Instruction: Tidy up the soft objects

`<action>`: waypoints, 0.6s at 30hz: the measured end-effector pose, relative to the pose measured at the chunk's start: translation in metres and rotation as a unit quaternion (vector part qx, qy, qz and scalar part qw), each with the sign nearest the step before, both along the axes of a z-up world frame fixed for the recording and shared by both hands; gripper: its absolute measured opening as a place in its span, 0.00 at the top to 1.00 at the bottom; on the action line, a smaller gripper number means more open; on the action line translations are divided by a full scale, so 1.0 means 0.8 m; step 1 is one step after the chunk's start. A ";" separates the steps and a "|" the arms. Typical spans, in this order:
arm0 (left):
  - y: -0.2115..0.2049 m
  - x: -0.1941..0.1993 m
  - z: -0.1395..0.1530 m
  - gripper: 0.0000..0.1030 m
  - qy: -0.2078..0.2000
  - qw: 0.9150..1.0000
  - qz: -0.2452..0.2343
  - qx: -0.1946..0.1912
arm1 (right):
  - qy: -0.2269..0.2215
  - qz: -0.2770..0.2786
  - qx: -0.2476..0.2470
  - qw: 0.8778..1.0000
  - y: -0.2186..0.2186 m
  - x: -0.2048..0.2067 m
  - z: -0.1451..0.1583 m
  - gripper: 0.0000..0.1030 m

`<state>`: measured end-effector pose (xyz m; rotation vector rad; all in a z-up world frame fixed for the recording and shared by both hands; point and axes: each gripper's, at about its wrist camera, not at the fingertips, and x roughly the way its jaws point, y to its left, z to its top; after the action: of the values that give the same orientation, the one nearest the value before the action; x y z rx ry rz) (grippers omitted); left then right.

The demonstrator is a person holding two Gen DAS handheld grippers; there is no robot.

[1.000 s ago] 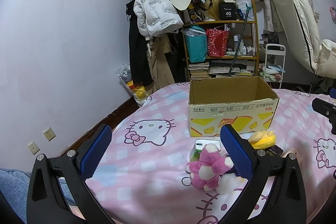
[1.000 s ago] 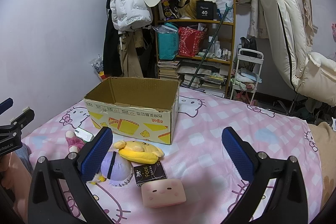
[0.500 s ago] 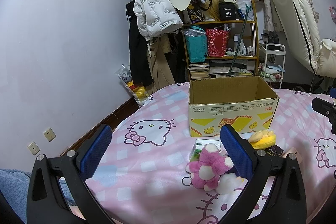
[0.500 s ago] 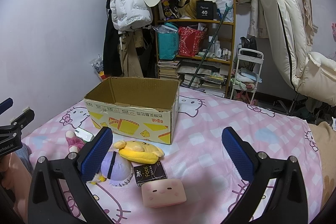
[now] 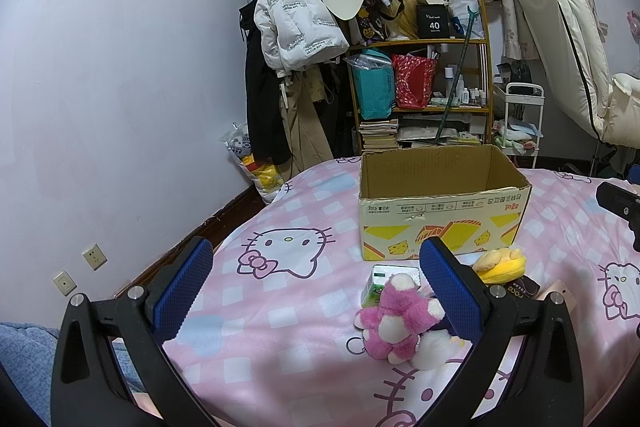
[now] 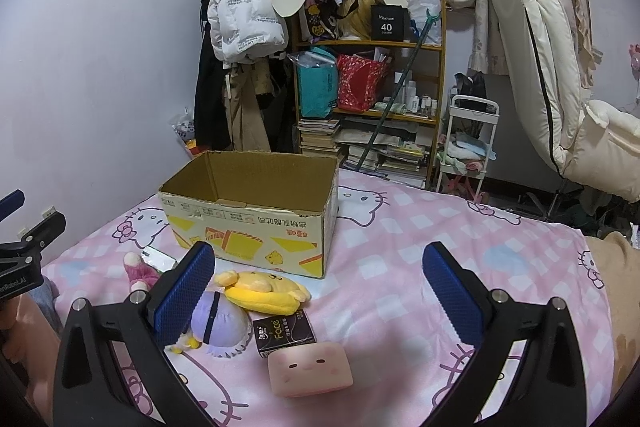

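An open, empty cardboard box (image 5: pixel 440 215) (image 6: pixel 248 223) stands on the pink Hello Kitty bedspread (image 5: pixel 280 307). In front of it lie a pink and white plush (image 5: pixel 396 323) (image 6: pixel 138 269), a yellow plush dog (image 6: pixel 260 291) (image 5: pixel 500 263), a lilac plush (image 6: pixel 218 323) and a pink squishy block (image 6: pixel 310 369). My left gripper (image 5: pixel 316 291) is open and empty, just left of the pink plush. My right gripper (image 6: pixel 320 291) is open and empty, above the yellow plush and the block.
A green and white carton (image 5: pixel 380 283) and a black "Face" packet (image 6: pixel 284 333) lie among the toys. A cluttered shelf (image 5: pixel 420 91), hanging coats (image 5: pixel 288 75) and a cream chair (image 6: pixel 560 87) stand beyond the bed. The wall (image 5: pixel 120 107) is on the left.
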<state>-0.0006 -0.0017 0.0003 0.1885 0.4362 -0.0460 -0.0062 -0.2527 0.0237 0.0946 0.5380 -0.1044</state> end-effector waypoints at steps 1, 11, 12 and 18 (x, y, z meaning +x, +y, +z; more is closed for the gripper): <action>0.000 0.000 0.000 0.01 0.000 1.000 0.000 0.000 | 0.000 0.000 0.000 1.000 0.000 0.000 0.000 0.00; -0.001 0.000 -0.001 0.01 0.002 1.000 -0.001 0.001 | 0.000 0.000 0.000 1.000 0.001 0.000 0.000 0.00; -0.001 0.000 -0.001 0.01 0.002 1.000 -0.001 0.001 | 0.000 0.000 0.000 1.000 0.001 0.000 -0.001 0.00; -0.001 0.000 -0.002 0.01 0.002 1.000 -0.001 0.001 | 0.000 0.001 0.000 1.000 0.003 0.001 -0.003 0.00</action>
<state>-0.0006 -0.0026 -0.0009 0.1907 0.4392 -0.0481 -0.0052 -0.2504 0.0215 0.0939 0.5379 -0.1033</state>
